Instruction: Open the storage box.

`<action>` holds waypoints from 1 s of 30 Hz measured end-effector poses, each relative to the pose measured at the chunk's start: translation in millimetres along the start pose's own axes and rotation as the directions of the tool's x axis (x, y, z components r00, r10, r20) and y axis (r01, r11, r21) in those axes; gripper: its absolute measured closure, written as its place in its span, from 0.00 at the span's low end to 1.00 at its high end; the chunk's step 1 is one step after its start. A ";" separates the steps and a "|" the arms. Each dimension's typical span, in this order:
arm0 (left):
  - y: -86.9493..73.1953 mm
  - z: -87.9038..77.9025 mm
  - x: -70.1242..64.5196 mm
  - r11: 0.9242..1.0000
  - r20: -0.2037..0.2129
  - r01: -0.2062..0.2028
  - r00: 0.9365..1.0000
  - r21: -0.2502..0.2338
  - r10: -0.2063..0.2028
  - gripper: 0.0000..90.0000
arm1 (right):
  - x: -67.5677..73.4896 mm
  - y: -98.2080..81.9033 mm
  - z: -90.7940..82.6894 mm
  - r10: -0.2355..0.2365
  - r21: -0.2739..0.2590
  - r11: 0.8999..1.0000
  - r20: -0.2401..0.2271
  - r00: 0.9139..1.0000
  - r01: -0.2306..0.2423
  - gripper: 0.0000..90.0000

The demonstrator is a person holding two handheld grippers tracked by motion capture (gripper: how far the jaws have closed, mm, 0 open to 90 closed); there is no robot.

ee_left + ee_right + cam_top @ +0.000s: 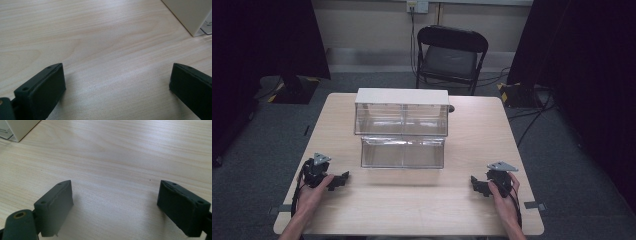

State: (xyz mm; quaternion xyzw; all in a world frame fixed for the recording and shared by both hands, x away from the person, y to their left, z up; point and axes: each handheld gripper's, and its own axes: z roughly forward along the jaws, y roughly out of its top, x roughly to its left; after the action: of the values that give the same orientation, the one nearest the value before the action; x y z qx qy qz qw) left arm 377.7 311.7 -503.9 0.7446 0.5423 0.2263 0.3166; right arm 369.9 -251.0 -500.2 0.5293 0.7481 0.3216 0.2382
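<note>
A clear plastic drawer unit with a white top stands at the middle of the wooden table; its lower drawer is pulled out toward me. My left gripper rests on the table at the front left, held by a hand, jaws wide apart with nothing between them. At the front right lies my right gripper, also hand-held and open over bare wood. The two point inward toward each other. A corner of the unit shows at the top right of the left gripper view, and another corner at the top left of the right gripper view.
A black folding chair stands behind the table on the grey carpet. Dark curtains hang at both sides. Cables and taped stand feet lie on the floor at the back left and back right.
</note>
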 end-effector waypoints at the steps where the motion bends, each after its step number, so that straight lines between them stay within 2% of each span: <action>1: -0.1 -0.1 -0.1 1.000 -0.001 0.001 1.000 0.000 -0.001 0.00 | 0.0 0.0 0.0 0.000 0.000 1.000 0.000 1.000 0.000 0.14; 7: 0.1 -1.8 -0.8 1.000 0.003 -0.001 1.000 0.004 0.001 0.03 | 0.0 0.0 0.0 0.000 0.000 1.000 0.000 1.000 0.000 0.14; 9: 0.5 -4.1 -2.3 1.000 0.004 -0.006 1.000 -0.009 0.006 0.09 | 0.0 0.0 0.0 0.000 0.000 1.000 0.000 1.000 0.000 0.14; 11: 1.3 -5.9 -3.9 1.000 0.005 -0.010 1.000 -0.025 0.010 0.22 | 0.0 0.0 0.0 0.000 0.000 1.000 0.000 1.000 0.000 0.14; 13: 2.7 -8.5 -6.7 0.999 0.018 -0.010 1.000 -0.032 0.011 0.17 | 0.0 0.0 0.0 0.000 0.000 1.000 0.000 1.000 0.000 0.14; 18: 6.8 -15.1 -14.3 0.997 0.053 -0.044 0.997 -0.063 0.047 0.18 | 0.0 0.0 0.0 0.000 0.000 1.000 0.001 1.000 0.000 0.14; 20: 8.5 -16.1 -18.0 0.996 0.081 -0.040 0.996 -0.076 0.046 0.18 | 0.0 0.0 0.0 -0.001 0.000 1.000 0.000 1.000 0.001 0.14; 24: 12.5 -18.4 -25.4 0.994 0.127 -0.060 0.989 -0.096 0.072 0.18 | 0.0 0.0 0.0 0.000 0.000 1.000 0.001 1.000 0.000 0.14; 30: 17.2 -24.6 -33.7 0.990 0.159 -0.068 0.983 -0.127 0.088 0.18 | 0.0 0.0 0.0 0.000 0.000 1.000 0.001 1.000 0.000 0.14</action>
State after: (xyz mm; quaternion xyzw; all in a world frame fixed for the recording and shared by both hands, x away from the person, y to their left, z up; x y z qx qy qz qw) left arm 361.9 281.5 -474.2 0.7609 0.4699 0.2089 0.3956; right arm 369.9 -250.9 -500.2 0.5292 0.7481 0.3215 0.2386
